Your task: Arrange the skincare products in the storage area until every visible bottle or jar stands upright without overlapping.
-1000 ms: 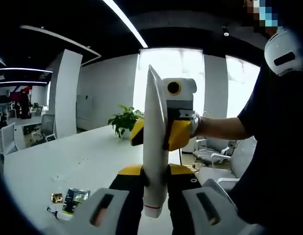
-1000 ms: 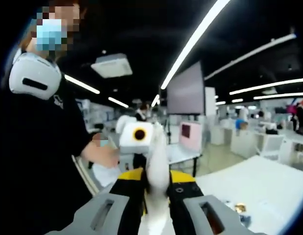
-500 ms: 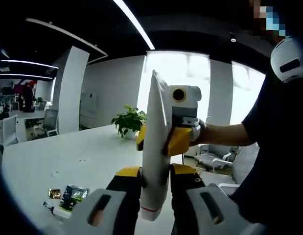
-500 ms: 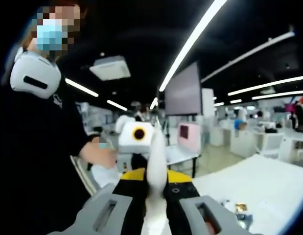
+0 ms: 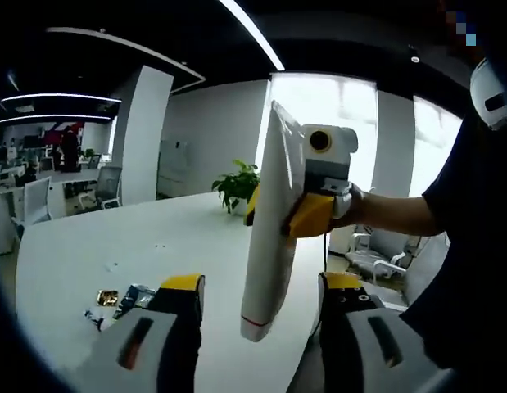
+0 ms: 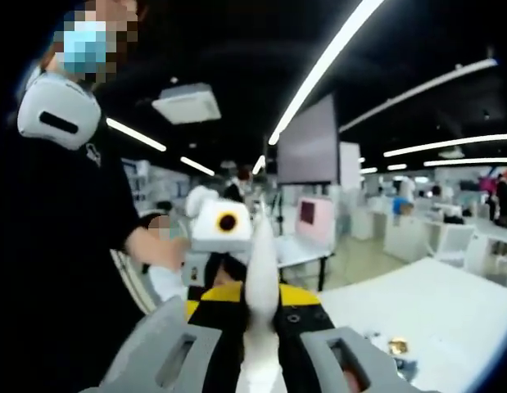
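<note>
We see our left hand-held gripper [image 5: 257, 327] spread wide, its jaws clear of the tall white squeeze tube [image 5: 269, 229] that hangs between and above them. Our right hand-held gripper [image 6: 261, 360] is clamped on that tube [image 6: 261, 278], held in the air. Left of the left hand-held gripper, the white worktop [image 5: 114, 246] lies broad, with small packets [image 5: 122, 299] near its edge.

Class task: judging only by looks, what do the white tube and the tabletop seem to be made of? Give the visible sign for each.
White tube: probably soft plastic with a satin finish; it tapers to a flat crimped end and shows only a dull sheen. Table: a smooth white top, likely laminate, matte with faint window glare; the core cannot be told.
</note>
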